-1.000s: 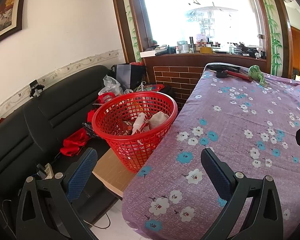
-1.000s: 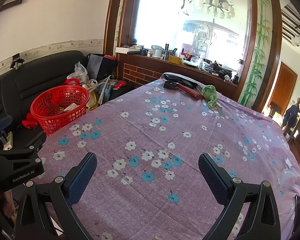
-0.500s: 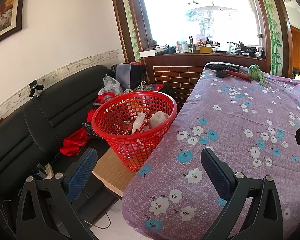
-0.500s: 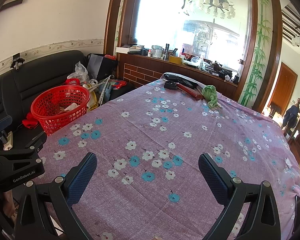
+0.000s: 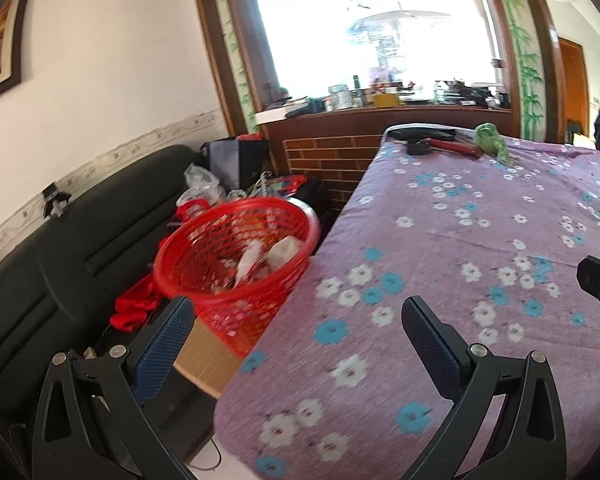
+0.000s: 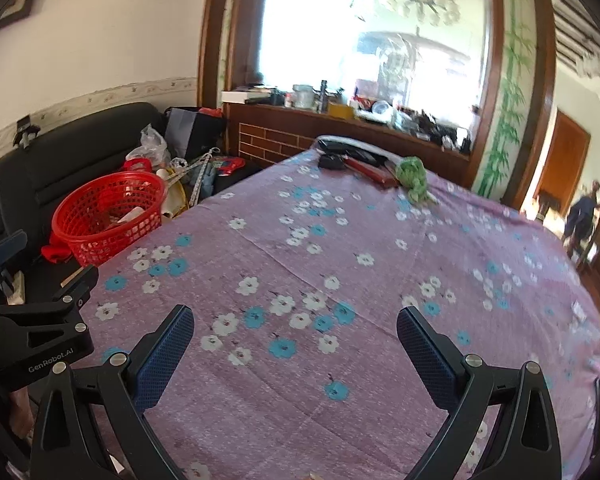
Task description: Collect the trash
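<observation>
A red mesh basket (image 5: 236, 268) with white and mixed trash inside stands on a low wooden surface beside the table's left edge; it also shows in the right wrist view (image 6: 108, 216). My left gripper (image 5: 296, 344) is open and empty, over the table's near left corner, close to the basket. My right gripper (image 6: 296, 344) is open and empty above the purple flowered tablecloth (image 6: 340, 260). A green crumpled cloth (image 6: 414, 178) lies at the table's far end; it also shows in the left wrist view (image 5: 492, 142).
A red-handled tool (image 6: 370, 172) and black items (image 6: 330, 160) lie at the far table end. A black sofa (image 5: 60, 248) with red cloth and bags stands to the left. A brick-faced counter (image 5: 340, 160) with clutter is behind. A person (image 6: 580, 216) stands far right.
Both grippers have swung and tilted, so the views shift and blur. The basket now sits farther right and lower in the left view. Both stay open and empty.
</observation>
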Tool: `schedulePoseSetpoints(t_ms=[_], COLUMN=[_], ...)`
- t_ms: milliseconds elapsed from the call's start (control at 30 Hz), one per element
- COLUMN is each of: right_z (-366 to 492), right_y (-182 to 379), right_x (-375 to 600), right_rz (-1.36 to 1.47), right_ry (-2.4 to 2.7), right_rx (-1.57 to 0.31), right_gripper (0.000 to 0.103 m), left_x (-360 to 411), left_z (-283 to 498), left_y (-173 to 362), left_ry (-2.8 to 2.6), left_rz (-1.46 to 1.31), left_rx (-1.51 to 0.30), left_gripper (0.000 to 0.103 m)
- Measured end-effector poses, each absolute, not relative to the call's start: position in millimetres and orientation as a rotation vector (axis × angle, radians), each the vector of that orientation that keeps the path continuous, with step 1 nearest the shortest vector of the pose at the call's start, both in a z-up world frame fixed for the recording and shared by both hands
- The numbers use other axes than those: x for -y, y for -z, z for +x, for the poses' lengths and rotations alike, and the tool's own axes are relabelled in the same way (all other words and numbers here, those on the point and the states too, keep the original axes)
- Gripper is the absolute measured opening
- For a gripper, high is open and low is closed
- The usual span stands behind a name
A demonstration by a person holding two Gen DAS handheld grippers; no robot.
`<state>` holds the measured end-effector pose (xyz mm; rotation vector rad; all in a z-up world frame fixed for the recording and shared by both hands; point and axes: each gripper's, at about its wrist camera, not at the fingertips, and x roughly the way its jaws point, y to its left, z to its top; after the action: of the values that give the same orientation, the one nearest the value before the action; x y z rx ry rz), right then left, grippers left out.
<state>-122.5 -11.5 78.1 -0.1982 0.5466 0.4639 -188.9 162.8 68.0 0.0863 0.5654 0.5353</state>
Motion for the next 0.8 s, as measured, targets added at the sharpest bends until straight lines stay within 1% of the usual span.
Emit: schedulePoseSetpoints(t_ms=[167, 333, 467, 600, 800], right_z=[-98, -58, -27, -12, -1], right_y=[-74, -56, -35, -19, -7], right_x=[52, 113, 157, 186, 192], right_rz=[-0.141, -0.056, -0.013, 0.048, 0.070], right_ry=[-0.348, -0.161, -0.015, 0.039, 0.004], right_rx=[-0.594, -0.723, -0.840, -0.900, -0.965], right_gripper=[0.103, 0.103, 0.103, 0.102, 0.103], left_x=[-133, -87, -45, -17, -8], left_z=[-154, -105, -65, -35, -14], left_y=[-73, -68, -53, -30, -13], left_ry=[-0.411, -0.221, -0.112, -0.054, -0.037], left_rz=[0.096, 0.075, 0.068, 0.065, 0.061], left_rx=[-0.614, -0.730, -0.831, -0.927, -0.998], left_gripper=[0.103, 0.103, 0.103, 0.103, 0.103])
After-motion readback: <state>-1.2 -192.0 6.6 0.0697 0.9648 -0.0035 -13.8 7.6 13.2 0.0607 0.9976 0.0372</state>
